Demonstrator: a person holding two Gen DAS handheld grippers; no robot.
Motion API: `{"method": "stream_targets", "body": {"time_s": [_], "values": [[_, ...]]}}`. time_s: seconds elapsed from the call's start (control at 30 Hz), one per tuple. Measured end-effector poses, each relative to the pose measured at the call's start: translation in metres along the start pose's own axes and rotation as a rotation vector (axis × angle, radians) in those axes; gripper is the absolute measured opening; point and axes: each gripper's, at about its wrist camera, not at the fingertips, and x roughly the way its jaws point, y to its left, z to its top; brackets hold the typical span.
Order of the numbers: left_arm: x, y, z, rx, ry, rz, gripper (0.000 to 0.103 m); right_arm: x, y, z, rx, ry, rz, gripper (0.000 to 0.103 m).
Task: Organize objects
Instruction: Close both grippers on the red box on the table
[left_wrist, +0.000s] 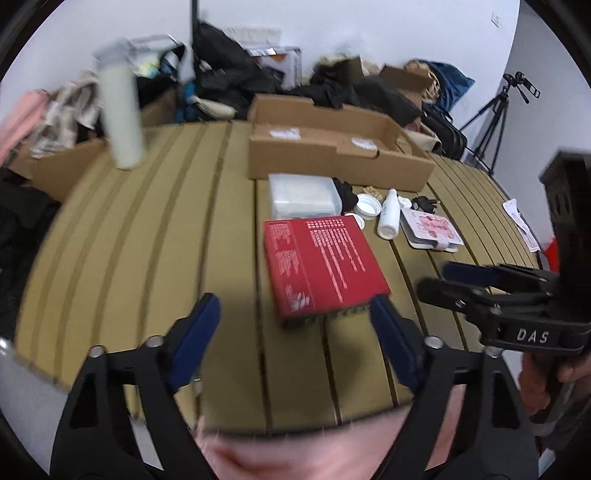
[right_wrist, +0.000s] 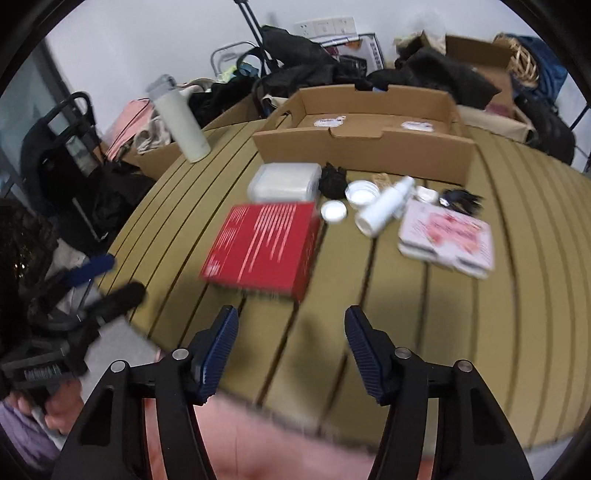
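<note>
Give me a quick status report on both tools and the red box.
Left tool and right tool open, empty. Red box flat on the table, untouched. Nothing blocking the near side.

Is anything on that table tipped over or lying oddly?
Yes: the small white plastic bottle lies on its side between the red box and the pink-printed white packet. Two loose white caps lie beside it.

One red box (left_wrist: 321, 264), two white lids (right_wrist: 333, 211), one spray bottle (right_wrist: 384, 206), one cardboard tray (right_wrist: 365, 147).
</note>
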Motion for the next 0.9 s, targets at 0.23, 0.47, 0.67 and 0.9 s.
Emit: {"method": "stream_targets", "body": {"time_s": [0.23, 0.47, 0.67, 0.9], "values": [[0.069, 0.037, 0.007, -0.173, 0.118, -0.167, 0.046, 0.070, -0.008, 0.032, 0.062, 0.055, 0.053, 0.044], [0.057, 0.022, -0.015, -0.188, 0.135, -0.229, 0.037, 0.061, -0.011, 0.012, 0.111, 0.037, 0.068, 0.037], [0.020, -0.015, -0.059, -0.162, 0.137, -0.269, 0.037, 0.000, -0.019, -0.048, 0.175, 0.004, 0.083, 0.029], [-0.014, -0.044, -0.049, -0.093, 0.084, -0.280, 0.036, -0.050, -0.016, -0.061, 0.161, -0.090, 0.056, 0.029]]}}
